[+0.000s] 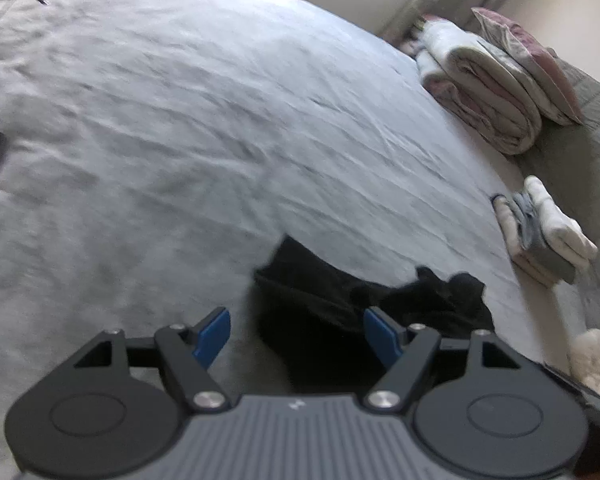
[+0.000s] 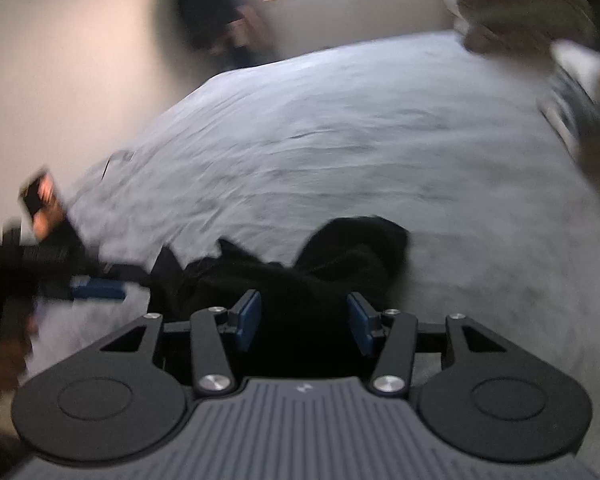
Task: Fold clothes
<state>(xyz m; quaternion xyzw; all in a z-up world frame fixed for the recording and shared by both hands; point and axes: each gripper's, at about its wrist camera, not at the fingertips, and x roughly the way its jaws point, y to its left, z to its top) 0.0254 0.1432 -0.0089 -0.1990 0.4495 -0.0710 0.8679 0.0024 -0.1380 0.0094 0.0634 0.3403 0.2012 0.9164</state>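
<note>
Blue-padded left gripper (image 1: 296,338) fills the bottom of its view, jaws spread wide, nothing between the pads; bare sheet shows in the gap on the left and the black garment (image 1: 364,304) lies under the right finger. Right gripper (image 2: 306,324) is about half open, dark cloth filling the gap, but the pads don't look pressed on it, so I read it as not gripping; blur makes this less than certain.

Garment sits crumpled on the grey bedsheet (image 1: 180,120), near the bed's front edge, in a low heap with one lobe bulging up on its right side in the right wrist view. Long axis runs roughly across both views, left to right.

Key relation: the heap is dead ahead of the right gripper, just past its fingertips, while from the left gripper it lies ahead and off to the right. Right hand is likely nearer. Both grippers tilt down toward the bed. Left gripper also shows at the left edge of the right wrist view, blurred, just beside the garment's left end.

Folded towels (image 1: 540,232) and a folded blanket (image 1: 480,92) are well apart along the far right edge.
</note>
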